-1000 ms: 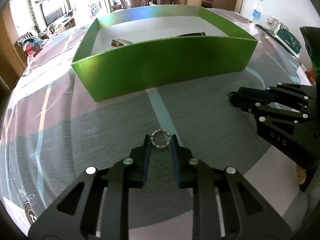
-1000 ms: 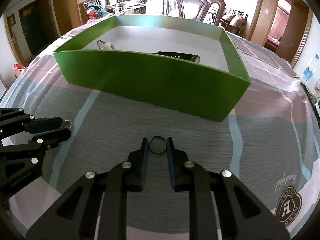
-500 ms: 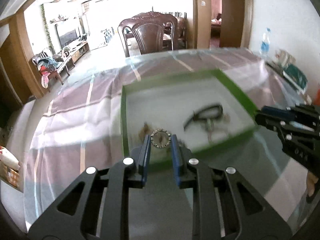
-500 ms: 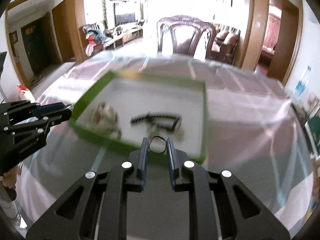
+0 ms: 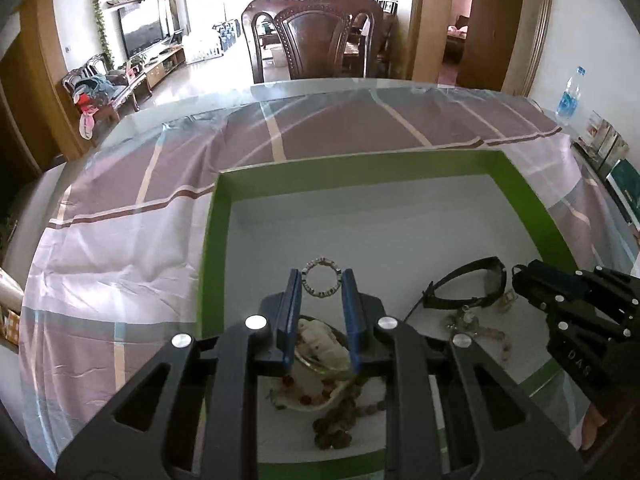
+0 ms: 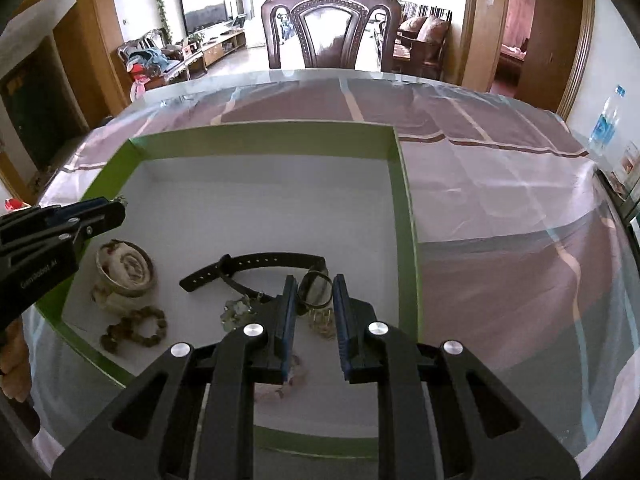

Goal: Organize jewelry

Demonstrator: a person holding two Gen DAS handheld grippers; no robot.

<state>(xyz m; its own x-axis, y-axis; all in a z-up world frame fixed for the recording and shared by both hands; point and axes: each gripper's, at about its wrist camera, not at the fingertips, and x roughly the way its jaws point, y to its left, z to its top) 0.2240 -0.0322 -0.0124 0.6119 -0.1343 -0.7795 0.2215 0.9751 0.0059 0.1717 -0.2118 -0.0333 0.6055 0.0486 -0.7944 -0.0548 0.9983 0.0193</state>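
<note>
Lettering "DAS" shows on the right gripper (image 5: 520, 280). Both grippers, low over the cloth a second ago, now hover above the green box (image 5: 212, 240). Left gripper (image 5: 320, 286) pinches an upright studded ring (image 5: 322, 278); right gripper (image 6: 315, 292) pinches a dark ring (image 6: 316, 290).

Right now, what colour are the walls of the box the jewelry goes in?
Bright green walls on the box, with a white floor inside; clearest in the right wrist view.
</note>
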